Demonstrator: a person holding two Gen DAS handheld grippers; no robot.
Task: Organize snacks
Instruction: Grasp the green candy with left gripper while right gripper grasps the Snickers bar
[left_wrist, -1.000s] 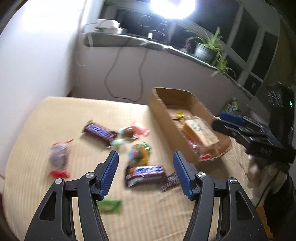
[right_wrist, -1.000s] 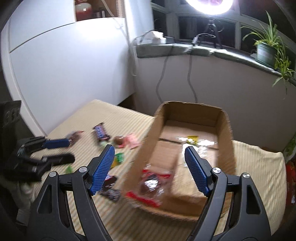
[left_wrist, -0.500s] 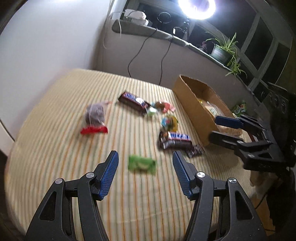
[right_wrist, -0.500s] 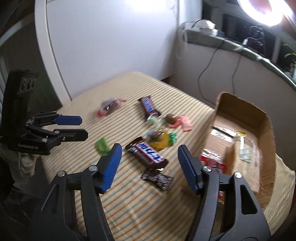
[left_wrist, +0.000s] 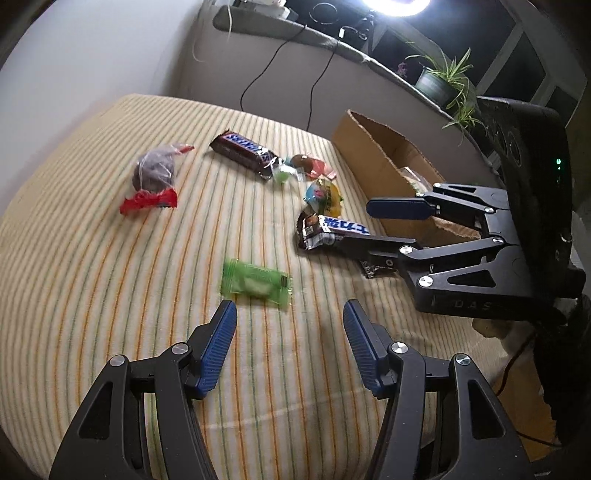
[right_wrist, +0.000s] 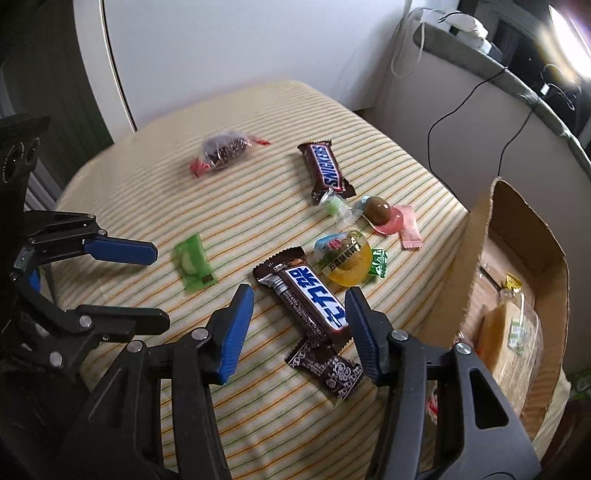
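The left tongs (left_wrist: 288, 328) are hanging released over the striped desk (left_wrist: 92, 258), jaws apart and gripping nothing, with the green packet (left_wrist: 255, 282) lying just beyond their tips. Bare cloth is stretching away on the near side of that packet, giving free room there.

The right tongs (right_wrist: 299, 317) are closing, and the blue-labelled chocolate bar (right_wrist: 306, 295) is sitting between the jaws; the pads are not pressing on it yet, though the right pad is looking very close to the wrapper's end. A small dark patterned wrapper (right_wrist: 325, 369) is lying just under the bar's near end, possibly touching it.

Beside the bar, the yellow jelly cup (right_wrist: 345, 258) is resting close by, with a brown-and-pink sweet (right_wrist: 384, 218) and a Snickers bar (right_wrist: 325, 171) farther off. A red-ended clear bag (right_wrist: 221, 149) is lying well apart, toward the desk's far edge.

The cardboard box (right_wrist: 476, 236) is standing at the desk's right edge, its near wall just beside the right tongs, with bagged snacks inside.
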